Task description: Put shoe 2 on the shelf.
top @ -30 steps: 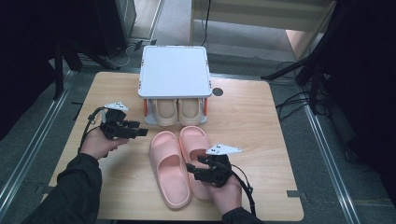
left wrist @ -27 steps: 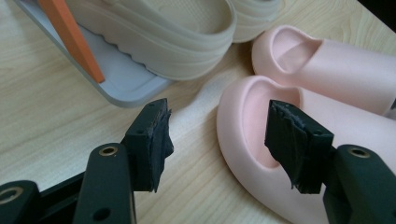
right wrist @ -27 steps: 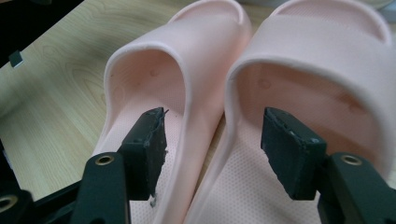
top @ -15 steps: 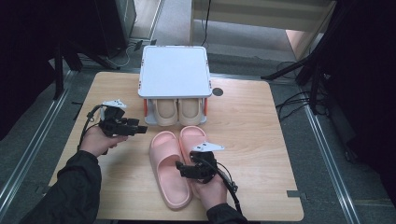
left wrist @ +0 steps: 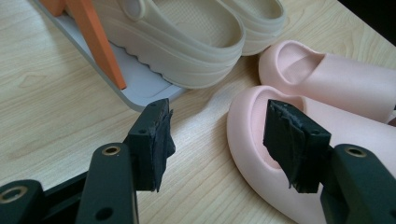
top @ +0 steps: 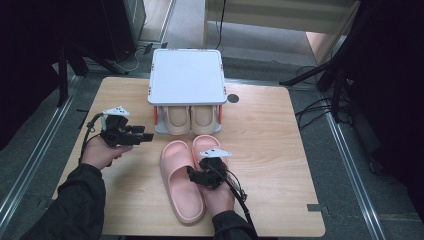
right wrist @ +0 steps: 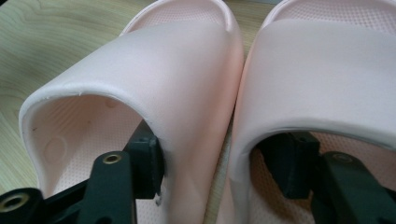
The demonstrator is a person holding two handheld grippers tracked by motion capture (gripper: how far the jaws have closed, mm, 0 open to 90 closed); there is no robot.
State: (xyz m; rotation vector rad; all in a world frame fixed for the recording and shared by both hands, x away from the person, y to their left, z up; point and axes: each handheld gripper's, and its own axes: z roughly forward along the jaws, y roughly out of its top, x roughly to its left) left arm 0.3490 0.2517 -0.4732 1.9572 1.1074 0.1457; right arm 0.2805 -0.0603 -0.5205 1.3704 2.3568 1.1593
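right gripper (top: pixel 196 175): one jaw inside each pink slipper (right wrist: pixel 154 70), just been closing on the two inner walls, pads not yet clearly pressing | pair at table 6 o'clock, rack (top: pixel 186 75) at 12 | tip: pinch both walls evenly, lift level | left gripper (left wrist: pixel 219 140): wide, empty

Two pink slippers (top: pixel 182 180) lay at lower centre of the high view. Two beige slippers (top: pixel 191 119) sat above them under one white-topped rack (top: pixel 186 75).

No readable text, label or number anywhere (slippers plain too).
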